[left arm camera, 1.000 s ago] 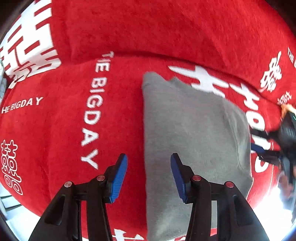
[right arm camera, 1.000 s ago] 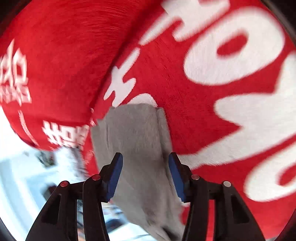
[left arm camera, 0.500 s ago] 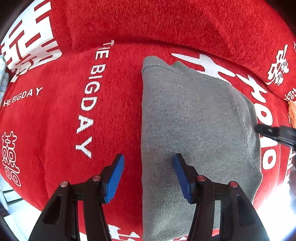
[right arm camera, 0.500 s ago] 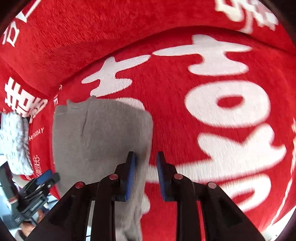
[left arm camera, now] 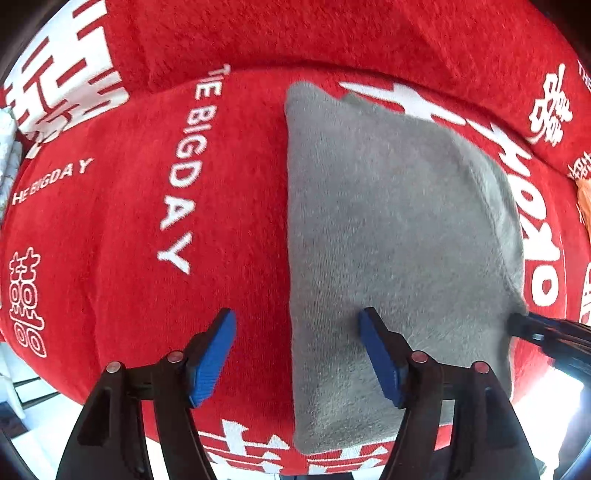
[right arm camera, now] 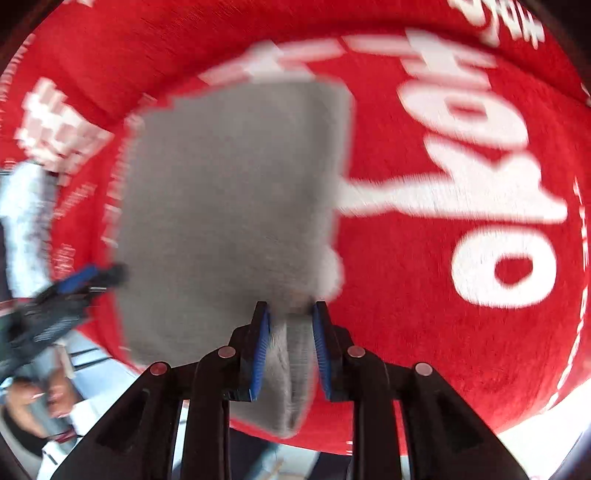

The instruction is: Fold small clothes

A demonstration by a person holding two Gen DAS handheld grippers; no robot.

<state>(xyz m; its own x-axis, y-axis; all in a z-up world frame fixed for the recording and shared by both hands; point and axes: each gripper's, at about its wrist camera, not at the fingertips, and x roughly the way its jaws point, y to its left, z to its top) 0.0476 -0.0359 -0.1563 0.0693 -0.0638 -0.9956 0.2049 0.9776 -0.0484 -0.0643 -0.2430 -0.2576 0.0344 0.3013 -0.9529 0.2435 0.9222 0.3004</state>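
Nearest on the left side, the left gripper point(left arm camera: 297, 350) hangs with its blue pads spread wide, gripping nothing. The long straight left edge of the grey garment point(left arm camera: 388, 240) runs up between the two pads, so one pad is over bare red cover and the other over grey cloth; whether they touch the fabric is hard to say.

The right gripper point(right arm camera: 290, 350) has its fingers drawn close together and pinches a bunched fold at the near right corner of the grey garment. That picture is smeared with blur, so fine detail is lost. In the left view its dark fingertips meet the garment's right edge low down.

The grey garment lies flat on the red cover point(left arm camera: 110, 229), folded into a tall slab: straight left edge, curved right edge, near end close to the cover's front rim, far end short of the raised red ridge point(left arm camera: 332, 33) behind. Left of the garment the cover is a broad open stretch bearing white letters "THE BIG DAY" point(left arm camera: 192, 166). Right of it there is only a narrower band with large white characters.

Farther off, left of the garment at the cover's rim, sits a pale patterned cloth point(right arm camera: 22, 221). Far right of the garment, a sliver of something orange point(left arm camera: 583, 203) shows at the picture's margin.
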